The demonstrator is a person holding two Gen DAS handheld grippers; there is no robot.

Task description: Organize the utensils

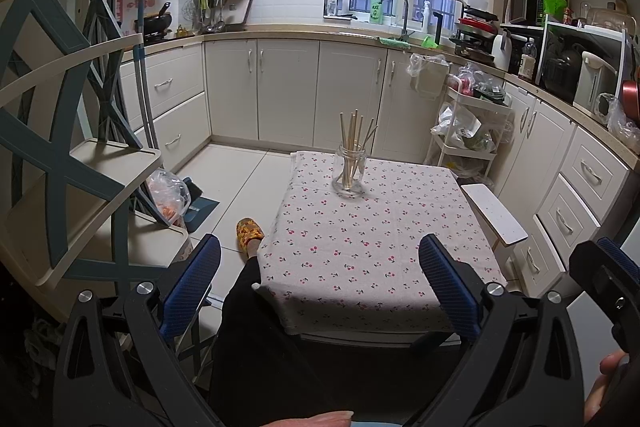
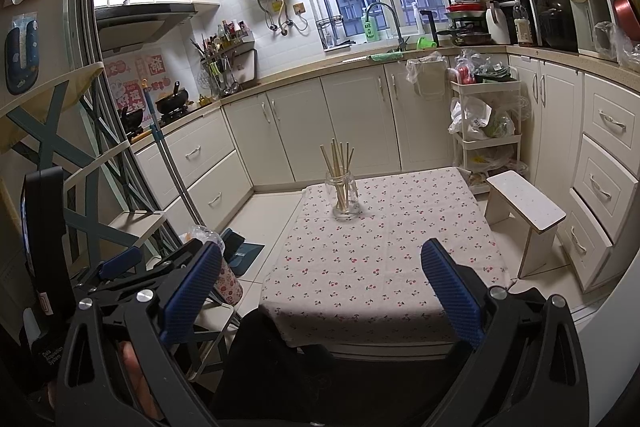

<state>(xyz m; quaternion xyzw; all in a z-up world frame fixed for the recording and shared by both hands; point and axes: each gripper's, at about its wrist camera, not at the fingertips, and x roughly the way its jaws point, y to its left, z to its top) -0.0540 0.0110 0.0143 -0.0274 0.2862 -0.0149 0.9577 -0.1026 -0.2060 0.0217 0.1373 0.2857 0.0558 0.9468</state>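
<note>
A clear glass jar (image 1: 350,174) stands near the far edge of a low table with a cherry-print cloth (image 1: 372,251). Several wooden chopsticks (image 1: 352,135) stand upright in it. The jar (image 2: 344,197) and chopsticks (image 2: 338,163) also show in the right wrist view, on the same table (image 2: 380,267). My left gripper (image 1: 320,287) is open and empty, held back from the table's near edge. My right gripper (image 2: 322,291) is open and empty, also short of the near edge. The right gripper shows at the right edge of the left wrist view (image 1: 608,279).
A small white stool (image 2: 528,215) stands right of the table. A white trolley (image 2: 486,131) with bags is behind it. A teal-and-cream shelf (image 1: 80,167) stands at the left. My leg and slipper (image 1: 249,233) are beside the table's left edge. Cabinets line the walls.
</note>
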